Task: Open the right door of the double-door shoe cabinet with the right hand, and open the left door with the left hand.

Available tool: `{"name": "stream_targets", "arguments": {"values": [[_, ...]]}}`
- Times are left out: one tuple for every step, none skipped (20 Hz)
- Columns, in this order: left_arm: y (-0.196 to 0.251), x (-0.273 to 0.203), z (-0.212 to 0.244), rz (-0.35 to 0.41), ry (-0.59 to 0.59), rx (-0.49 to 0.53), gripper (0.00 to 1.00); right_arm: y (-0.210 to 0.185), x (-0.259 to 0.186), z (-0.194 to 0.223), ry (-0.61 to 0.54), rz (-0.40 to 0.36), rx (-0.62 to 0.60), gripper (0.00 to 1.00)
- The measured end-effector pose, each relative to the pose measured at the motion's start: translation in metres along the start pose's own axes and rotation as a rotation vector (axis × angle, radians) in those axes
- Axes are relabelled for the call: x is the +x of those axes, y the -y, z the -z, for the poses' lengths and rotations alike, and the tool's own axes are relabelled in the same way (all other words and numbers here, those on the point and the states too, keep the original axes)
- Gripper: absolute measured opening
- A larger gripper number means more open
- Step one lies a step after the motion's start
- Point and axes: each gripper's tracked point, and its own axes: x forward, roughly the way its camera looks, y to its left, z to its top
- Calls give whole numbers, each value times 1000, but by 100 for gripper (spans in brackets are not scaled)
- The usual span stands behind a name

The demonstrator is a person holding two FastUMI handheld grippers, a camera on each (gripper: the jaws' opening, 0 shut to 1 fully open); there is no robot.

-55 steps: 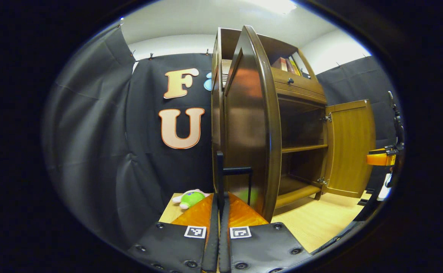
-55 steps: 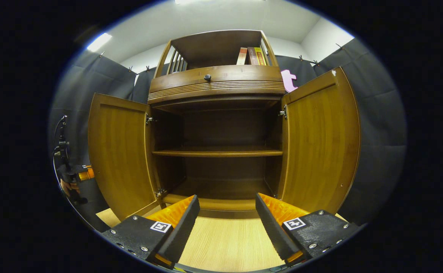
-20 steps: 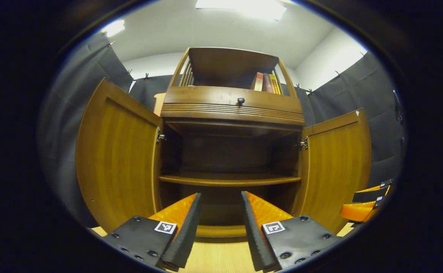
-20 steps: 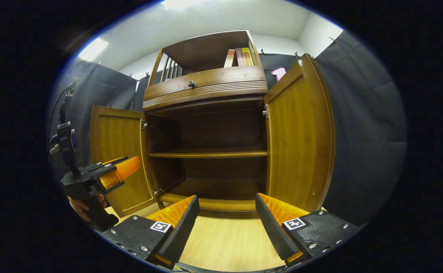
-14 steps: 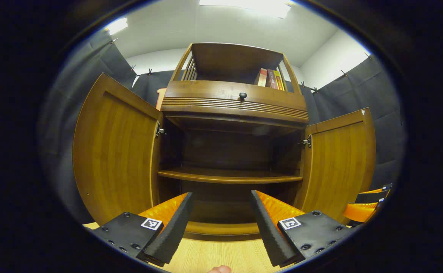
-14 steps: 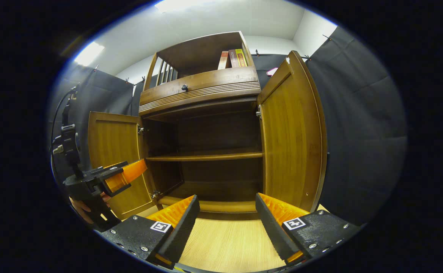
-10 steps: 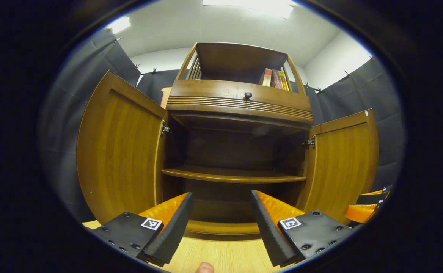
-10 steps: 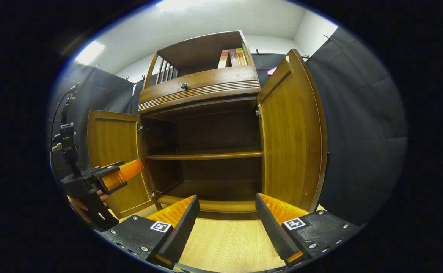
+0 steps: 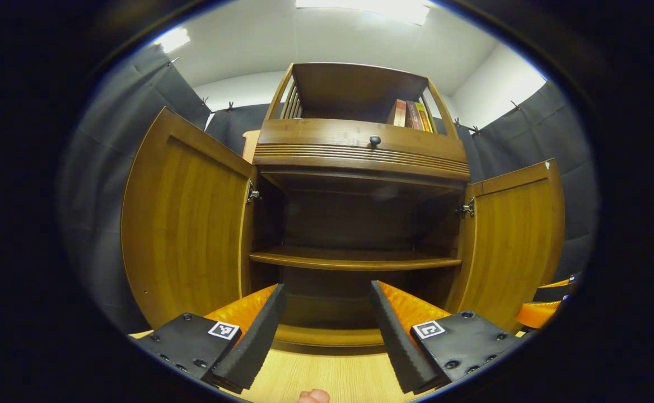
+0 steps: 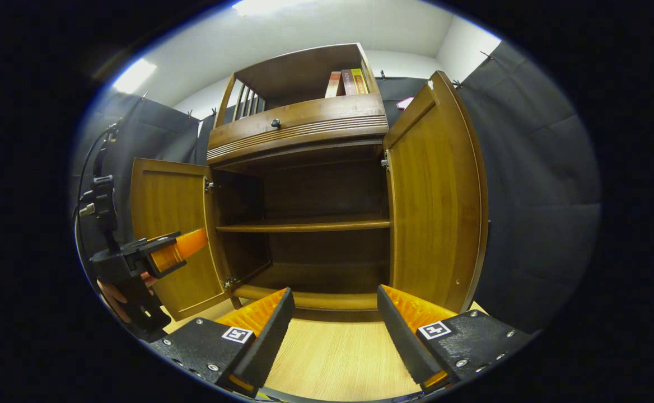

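Cabinet (image 9: pixel 355 162) stands straight ahead on the wood floor (image 10: pixel 332 364), both doors swung wide. Left door (image 9: pixel 184 218) hangs open off the cabinet's left side, inner face showing; right door (image 9: pixel 512 235) hangs open off its right side. In the right gripper view the same doors show again, left door (image 10: pixel 170 235) and right door (image 10: pixel 433 196), right one nearer the camera. Inside the cabinet, one shelf (image 9: pixel 355 259) crosses the middle; compartments above and below it look dark and bare. Above the doors is a drawer front with a small dark knob (image 9: pixel 375 140). On top of the cabinet, toward its right end, a few books (image 9: pixel 408 113) stand upright.

Left gripper (image 9: pixel 324 330) sits low in front of the cabinet, fingers spread apart, holding nothing, clear of both doors. Right gripper (image 10: pixel 335 330) likewise in front of the cabinet, fingers spread, nothing between them. In the right gripper view the left gripper (image 10: pixel 184 246) shows in front of the left door, held by a hand (image 10: pixel 117 291). A fingertip (image 9: pixel 313 396) pokes in at the bottom edge of the left gripper view.
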Motion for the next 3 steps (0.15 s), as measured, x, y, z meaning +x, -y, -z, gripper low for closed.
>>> {"name": "stream_targets", "arguments": {"values": [[0, 0, 0, 4, 4, 1, 95, 0, 0, 2, -3, 2, 2, 92], [0, 0, 0, 3, 4, 6, 95, 0, -1, 3, -4, 4, 4, 92], [0, -2, 0, 4, 5, 12, 95, -1, -2, 3, -4, 5, 5, 92]]}}
